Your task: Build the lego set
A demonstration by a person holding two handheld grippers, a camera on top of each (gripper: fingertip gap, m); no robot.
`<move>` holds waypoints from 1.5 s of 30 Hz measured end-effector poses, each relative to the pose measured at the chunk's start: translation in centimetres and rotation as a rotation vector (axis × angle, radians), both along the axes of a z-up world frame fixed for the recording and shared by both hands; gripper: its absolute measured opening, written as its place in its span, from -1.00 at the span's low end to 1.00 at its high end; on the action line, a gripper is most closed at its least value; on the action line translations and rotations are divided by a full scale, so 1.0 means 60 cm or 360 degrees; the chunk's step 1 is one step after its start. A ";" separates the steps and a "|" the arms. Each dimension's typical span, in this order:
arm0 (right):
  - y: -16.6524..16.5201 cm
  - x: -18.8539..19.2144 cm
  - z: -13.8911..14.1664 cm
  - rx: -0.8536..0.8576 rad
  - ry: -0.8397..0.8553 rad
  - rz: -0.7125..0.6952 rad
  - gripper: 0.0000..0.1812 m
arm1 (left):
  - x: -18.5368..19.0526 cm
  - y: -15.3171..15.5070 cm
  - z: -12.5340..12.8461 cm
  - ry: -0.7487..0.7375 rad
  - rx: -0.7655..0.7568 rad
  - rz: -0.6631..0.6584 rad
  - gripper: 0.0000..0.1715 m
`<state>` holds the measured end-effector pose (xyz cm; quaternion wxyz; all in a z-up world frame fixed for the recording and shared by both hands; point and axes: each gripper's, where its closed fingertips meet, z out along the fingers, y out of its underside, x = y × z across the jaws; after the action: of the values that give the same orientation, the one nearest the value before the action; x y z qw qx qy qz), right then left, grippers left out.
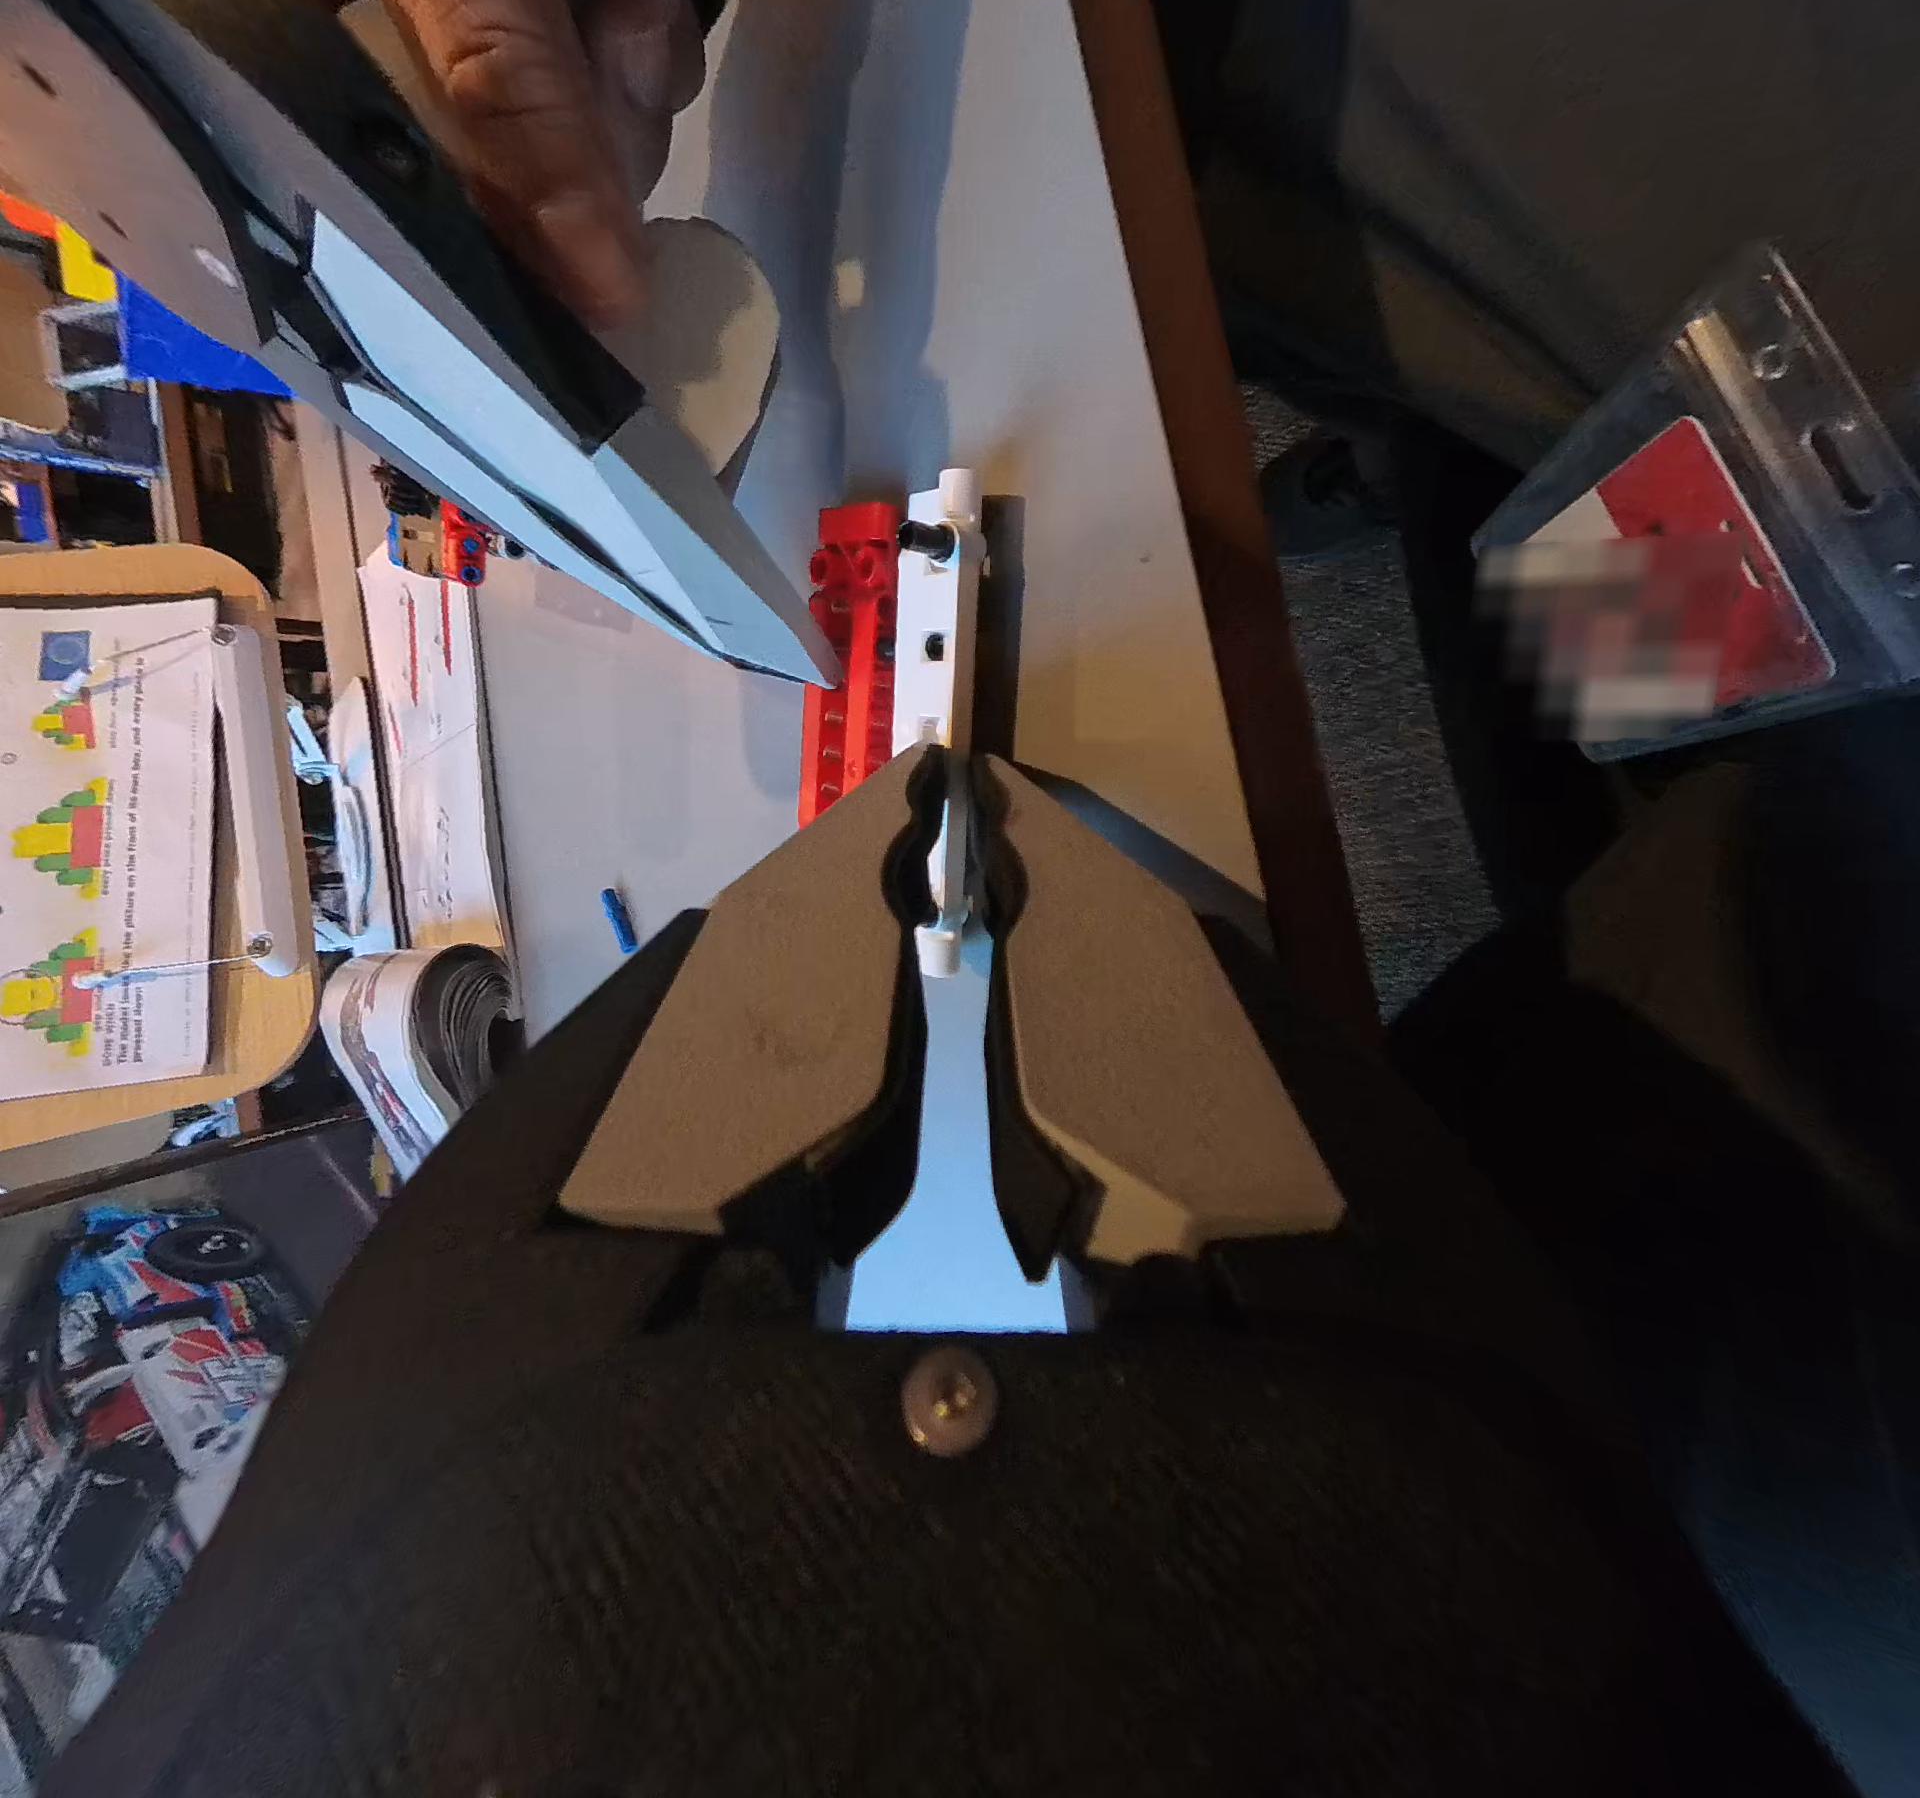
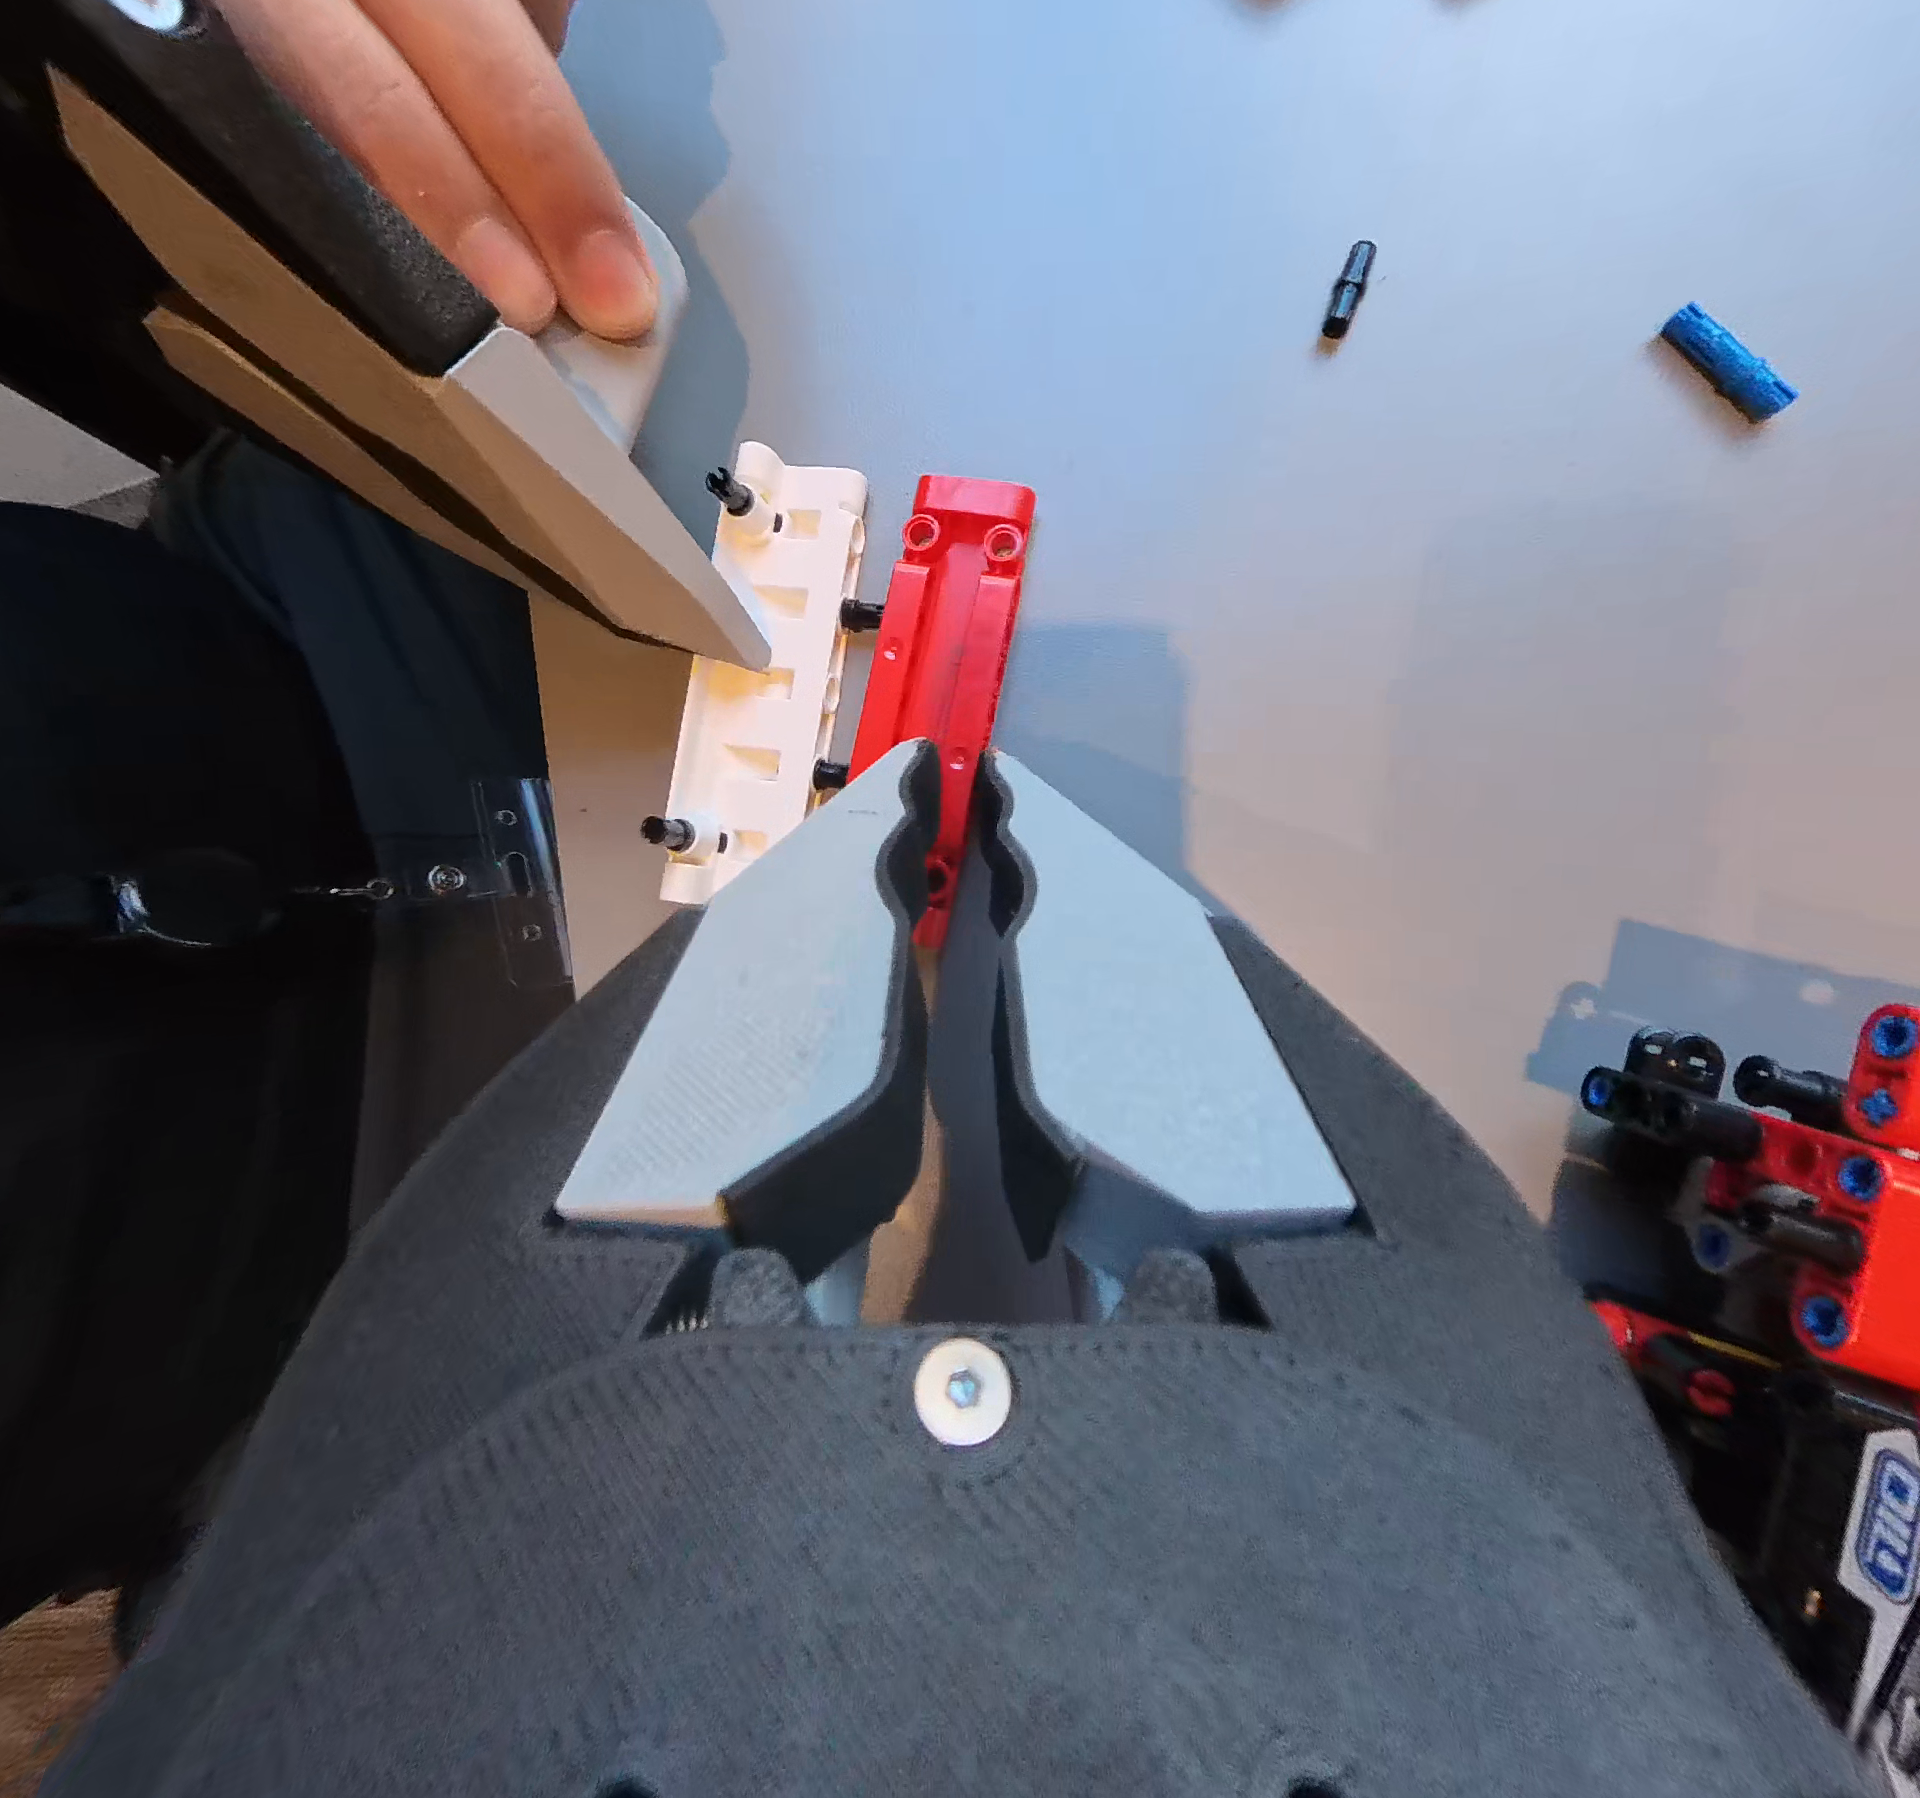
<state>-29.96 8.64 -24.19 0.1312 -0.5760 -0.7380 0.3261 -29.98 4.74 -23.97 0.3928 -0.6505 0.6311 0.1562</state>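
My left gripper [image 1: 951, 761] is shut on a white Technic panel [image 1: 940, 626] with black pins, held edge-on just above the white table [image 1: 1091, 398]. My right gripper [image 2: 956, 761] is shut on a red Technic panel [image 2: 956, 626]. The two panels lie side by side, nearly touching. Black pins [image 2: 857, 614] on the white panel [image 2: 769, 699] point into the red one. In the left wrist view the right gripper [image 1: 826, 673] comes in from the upper left onto the red panel [image 1: 852, 709]. In the right wrist view the left gripper [image 2: 753, 652] does the same onto the white panel.
A loose black pin [image 2: 1348, 288] and a blue pin [image 2: 1727, 361] lie to the right. A part-built red and black assembly [image 2: 1787, 1187] sits at the lower right. A rolled instruction booklet [image 1: 405, 1052] lies on the left. The table's brown edge [image 1: 1195, 501] is close by.
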 end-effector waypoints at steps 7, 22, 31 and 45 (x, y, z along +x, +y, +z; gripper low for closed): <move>0.003 0.000 -0.001 0.0164 0.0054 0.0062 -0.95 | -0.003 0.003 0.000 -0.0066 -0.0072 0.0014 -0.98; 0.002 -0.008 -0.001 0.0408 0.0201 0.0142 -0.96 | 0.008 -0.004 -0.002 -0.0112 -0.0171 -0.0051 -0.99; 0.002 -0.007 -0.001 0.0473 0.0262 0.0156 -0.95 | 0.010 -0.005 -0.002 -0.0212 -0.0345 -0.0013 -0.99; -0.001 -0.004 0.001 0.0117 0.0207 -0.0013 -0.90 | 0.007 -0.004 -0.003 -0.0045 -0.0357 -0.0098 -1.00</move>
<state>-30.23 8.55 -24.12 0.2012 -0.5513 -0.7371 0.3349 -29.55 4.53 -24.17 0.3310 -0.6728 0.6586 0.0631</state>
